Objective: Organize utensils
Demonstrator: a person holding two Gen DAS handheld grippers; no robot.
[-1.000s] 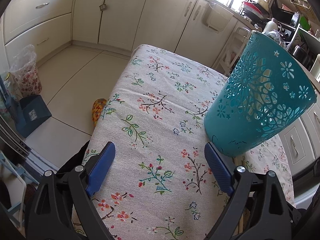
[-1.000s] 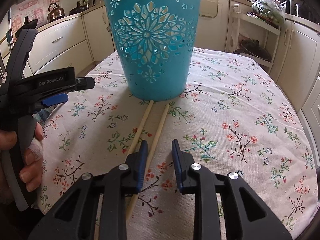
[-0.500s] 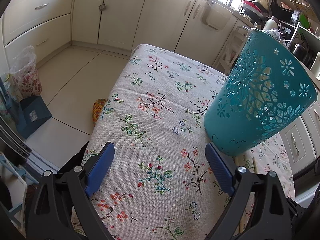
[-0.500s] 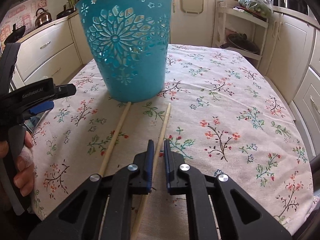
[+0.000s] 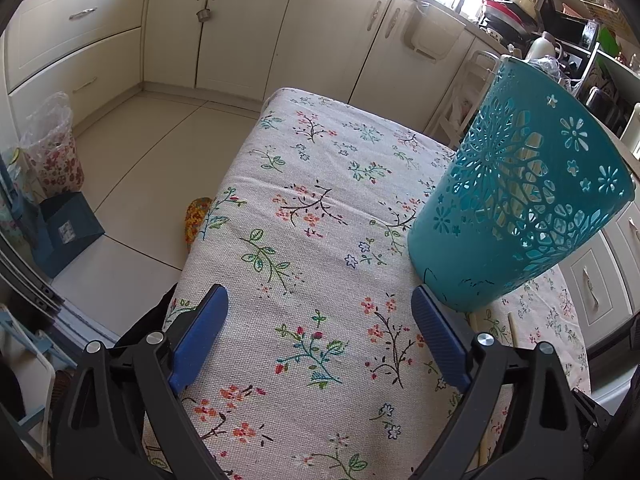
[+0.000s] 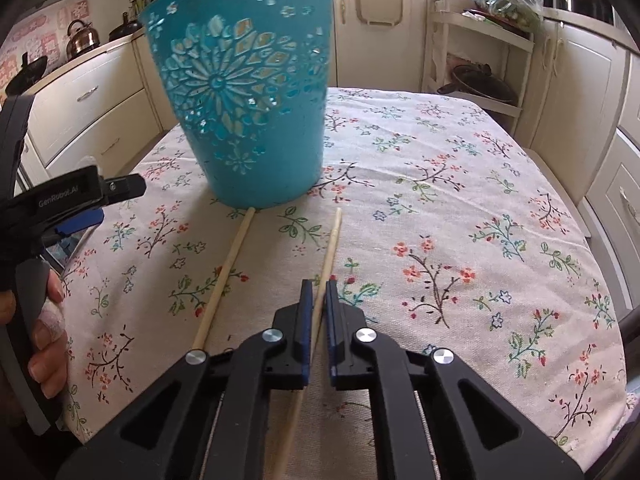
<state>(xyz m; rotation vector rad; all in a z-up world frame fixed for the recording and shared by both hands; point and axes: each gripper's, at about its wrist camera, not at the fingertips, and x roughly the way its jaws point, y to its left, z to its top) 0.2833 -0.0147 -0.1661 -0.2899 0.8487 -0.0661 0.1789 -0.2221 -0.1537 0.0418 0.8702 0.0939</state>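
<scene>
A: Right gripper point(image 6: 317, 292), state?
B: Fingers drawn in narrow, pads clamped on the right chopstick point(image 6: 330, 248). The stick runs between the blue pads; its far tip points toward the teal basket point(image 6: 244, 92), a little short of it. Whether the stick is off the cloth, cannot tell.

A: The other stick?
B: Left chopstick point(image 6: 226, 276) lies flat on the floral tablecloth point(image 6: 460, 208), just left of the held one. Its far tip sits at the basket's base; touching or just short, cannot tell.

A: Basket position?
B: Upright on the far-left part of the table in the right wrist view, pierced flower pattern on its wall. In the left wrist view the same basket point(image 5: 516, 208) stands to the right, just beyond the right finger.

A: Left gripper point(image 5: 318, 316)?
B: Fingers wide, nothing between the blue pads but cloth. Seen from the right wrist, it hangs at the table's left edge, gripped by a hand point(image 6: 44, 320) with a bandaged finger.

A: Surroundings?
B: Cream cabinets point(image 5: 256, 28) on the far side, tiled floor point(image 5: 148, 168) to the left.
</scene>
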